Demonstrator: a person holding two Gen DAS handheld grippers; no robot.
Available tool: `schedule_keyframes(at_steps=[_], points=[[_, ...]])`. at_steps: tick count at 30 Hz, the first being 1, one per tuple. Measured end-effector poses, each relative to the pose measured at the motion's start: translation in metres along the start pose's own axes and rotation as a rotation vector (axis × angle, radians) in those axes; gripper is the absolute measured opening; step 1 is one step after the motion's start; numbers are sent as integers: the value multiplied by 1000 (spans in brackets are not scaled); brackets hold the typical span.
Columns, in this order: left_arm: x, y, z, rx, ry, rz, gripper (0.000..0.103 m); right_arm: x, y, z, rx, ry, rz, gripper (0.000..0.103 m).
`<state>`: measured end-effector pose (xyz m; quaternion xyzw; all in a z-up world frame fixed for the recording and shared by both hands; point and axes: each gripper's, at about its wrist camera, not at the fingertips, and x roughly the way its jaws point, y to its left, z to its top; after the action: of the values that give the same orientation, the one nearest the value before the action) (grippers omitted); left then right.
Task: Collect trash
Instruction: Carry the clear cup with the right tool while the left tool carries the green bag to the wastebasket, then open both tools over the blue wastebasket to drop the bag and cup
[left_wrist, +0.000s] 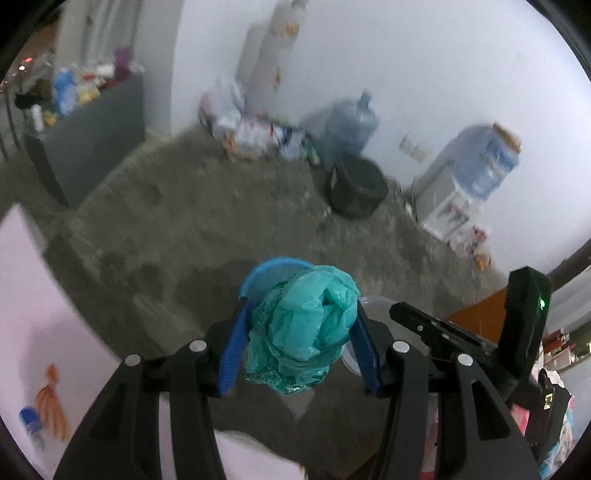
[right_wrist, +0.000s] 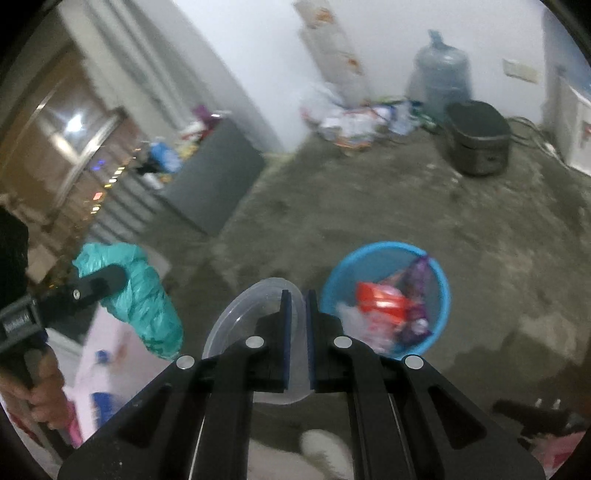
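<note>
The left gripper (left_wrist: 301, 339) is clamped on a crumpled teal plastic bag (left_wrist: 304, 328), held above the concrete floor (left_wrist: 184, 229) with the blue bin (left_wrist: 275, 273) at its twelve o'clock. The right gripper (right_wrist: 298, 321), nearly shut, pinches a clear plastic container (right_wrist: 251, 314); the blue bin (right_wrist: 384, 299) of wrappers sits at its two o'clock.

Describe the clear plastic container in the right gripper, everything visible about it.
The clear plastic container is a thin, see-through round tub, seemingly empty, with a rolled rim. It is tilted on edge, its wall pinched between the blue-padded fingers of the right gripper, which is shut on it. It hangs in the air over the grey floor, apart from the blue bin of trash just right of it. In the left wrist view only a sliver shows behind the green bag.
</note>
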<state>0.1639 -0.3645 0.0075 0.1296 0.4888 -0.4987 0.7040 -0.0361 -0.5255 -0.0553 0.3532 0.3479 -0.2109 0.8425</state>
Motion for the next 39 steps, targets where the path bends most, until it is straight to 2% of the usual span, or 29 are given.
schedule_keyframes(at_steps=[3, 8, 10, 11, 12, 14, 17, 20, 29, 33, 39], points=[[53, -8, 16, -1, 88, 8, 51, 23, -18, 4, 39, 27, -40, 6], [110, -10, 25, -8, 156, 20, 54, 44, -45, 7, 97, 58, -86, 6], [134, -10, 31, -5, 167, 25, 60, 55, -55, 8, 131, 72, -91, 9], [142, -8, 31, -7, 166, 24, 67, 60, -59, 8, 146, 73, -85, 11], [152, -7, 32, -4, 164, 22, 72, 68, -65, 8, 170, 75, -78, 24], [169, -8, 32, 2, 169, 45, 73, 91, -82, 5, 226, 100, -71, 48], [185, -3, 28, -37, 199, 51, 74, 112, -100, -2, 301, 140, -90, 48], [181, 2, 24, -57, 194, 31, 74, 110, -108, -10, 341, 145, -77, 48], [137, -10, 22, 1, 97, 15, 74, 83, -101, -8, 296, 102, -100, 50], [100, -17, 18, 16, 40, -5, 74, 63, -81, -1, 224, 41, -102, 57], [17, -15, 1, -75, -100, 13, 78, 15, -39, 5, 120, -91, -55, 69]])
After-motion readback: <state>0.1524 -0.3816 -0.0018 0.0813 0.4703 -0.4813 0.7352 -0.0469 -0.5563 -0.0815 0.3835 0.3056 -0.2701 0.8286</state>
